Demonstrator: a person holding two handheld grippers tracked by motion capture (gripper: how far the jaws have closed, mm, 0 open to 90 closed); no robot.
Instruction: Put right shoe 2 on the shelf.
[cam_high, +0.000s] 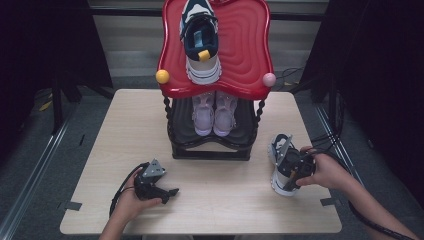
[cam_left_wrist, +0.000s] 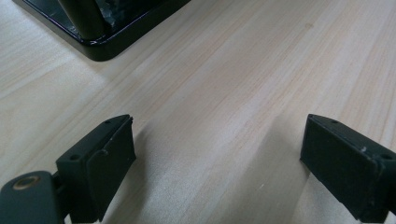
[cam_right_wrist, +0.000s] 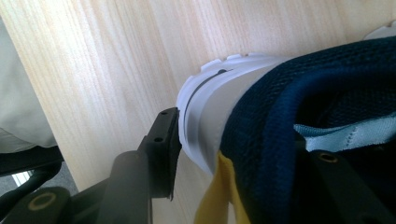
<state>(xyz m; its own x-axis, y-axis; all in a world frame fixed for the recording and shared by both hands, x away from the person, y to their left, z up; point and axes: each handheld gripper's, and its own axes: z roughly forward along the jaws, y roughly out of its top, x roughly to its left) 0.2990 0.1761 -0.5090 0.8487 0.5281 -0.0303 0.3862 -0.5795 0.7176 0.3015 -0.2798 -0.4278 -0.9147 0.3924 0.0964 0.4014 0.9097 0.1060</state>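
Note:
A navy and white sneaker (cam_high: 276, 150) with a yellow heel tab stands on the wooden table (cam_high: 125, 150) at the right. My right gripper (cam_high: 289, 167) is at its heel. In the right gripper view the sneaker (cam_right_wrist: 299, 93) has its heel wall between the jaws of my right gripper (cam_right_wrist: 243, 140): one jaw lies at the white sole outside, the other sits inside the collar. They look loose around the heel, not squeezing it. My left gripper (cam_high: 169, 192) rests low at the front left; in the left gripper view my left gripper (cam_left_wrist: 217, 158) is wide open over bare wood.
A two-level shoe rack stands mid-table, its black base (cam_high: 210, 150) facing me and a corner of the base (cam_left_wrist: 102, 42) near the left gripper. Its red top tray (cam_high: 245, 55) carries a matching navy sneaker (cam_high: 201, 45). A pale pink pair (cam_high: 215, 115) sits on the lower shelf.

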